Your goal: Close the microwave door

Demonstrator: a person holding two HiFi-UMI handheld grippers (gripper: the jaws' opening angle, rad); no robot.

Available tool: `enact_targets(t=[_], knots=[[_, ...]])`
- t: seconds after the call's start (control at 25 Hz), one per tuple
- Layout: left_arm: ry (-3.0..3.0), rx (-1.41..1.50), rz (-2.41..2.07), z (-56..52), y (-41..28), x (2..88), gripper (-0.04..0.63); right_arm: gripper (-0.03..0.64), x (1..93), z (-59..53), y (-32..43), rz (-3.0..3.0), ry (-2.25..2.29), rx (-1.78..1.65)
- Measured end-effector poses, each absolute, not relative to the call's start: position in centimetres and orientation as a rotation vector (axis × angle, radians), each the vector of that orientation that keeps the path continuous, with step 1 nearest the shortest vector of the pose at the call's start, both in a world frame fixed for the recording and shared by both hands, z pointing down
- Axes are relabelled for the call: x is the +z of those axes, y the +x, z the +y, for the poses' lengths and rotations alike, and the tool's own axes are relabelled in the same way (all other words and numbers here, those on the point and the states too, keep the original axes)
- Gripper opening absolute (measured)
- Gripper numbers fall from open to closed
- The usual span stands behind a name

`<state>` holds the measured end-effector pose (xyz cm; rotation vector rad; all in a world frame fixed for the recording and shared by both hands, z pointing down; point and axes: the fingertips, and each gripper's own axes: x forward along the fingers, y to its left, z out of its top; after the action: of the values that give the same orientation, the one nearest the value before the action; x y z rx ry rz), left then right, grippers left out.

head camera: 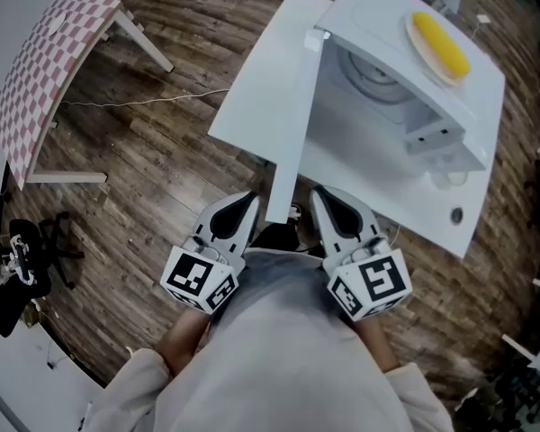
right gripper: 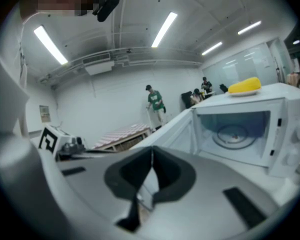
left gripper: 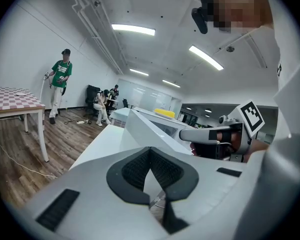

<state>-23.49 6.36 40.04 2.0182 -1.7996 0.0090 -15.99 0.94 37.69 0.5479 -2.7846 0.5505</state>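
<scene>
Two claws clenched, empty: left claw [head camera: 248,200], right claw [head camera: 321,194] flank open microwave door [head camera: 270,88]; white table [head camera: 405,201], wood floor [head camera: 162,169], checkered table [head camera: 45,70].

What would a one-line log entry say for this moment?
microwave door: open | left gripper: shut, empty | right gripper: shut, empty | corn: on plate atop microwave

White table [head camera: 378,192] — open microwave [head camera: 371,18] on top.

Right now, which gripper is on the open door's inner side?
The right gripper, facing the microwave cavity; the left gripper sits outside the door.
</scene>
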Motion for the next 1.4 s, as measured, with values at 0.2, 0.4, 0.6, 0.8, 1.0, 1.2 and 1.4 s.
enact_targets(t=[0.2, 0.4, 0.6, 0.8, 1.0, 1.2, 1.4], knots=[[2.037, 0.001, -1.768, 6.1, -23.2, 40.2, 0.02, 0.023, 38.0, 1.1, -16.0, -2.776, 0.556, 0.551], [2.061, -0.003, -1.736, 5.8, -22.6, 40.1, 0.02, 0.023, 38.1, 1.2, -15.8, -2.765, 0.569, 0.548], [2.078, -0.007, -1.716, 5.3, -22.3, 40.0, 0.02, 0.023, 38.2, 1.1, -15.3, -2.756, 0.586, 0.548], [2.096, -0.003, -1.69, 4.9, -21.8, 39.9, 0.02, 0.023, 38.1, 0.8, -14.9, -2.749, 0.601, 0.544], [2.123, 0.004, -1.656, 4.4, -21.0, 39.9, 0.02, 0.023, 38.3, 0.7, -14.4, -2.743, 0.613, 0.55], [2.144, 0.008, -1.622, 4.0, -20.1, 39.9, 0.02, 0.023, 38.5, 0.5, -13.8, -2.733, 0.635, 0.56], [2.157, 0.01, -1.599, 3.9, -19.5, 39.9, 0.02, 0.023, 38.7, 0.5, -13.2, -2.726, 0.652, 0.564]])
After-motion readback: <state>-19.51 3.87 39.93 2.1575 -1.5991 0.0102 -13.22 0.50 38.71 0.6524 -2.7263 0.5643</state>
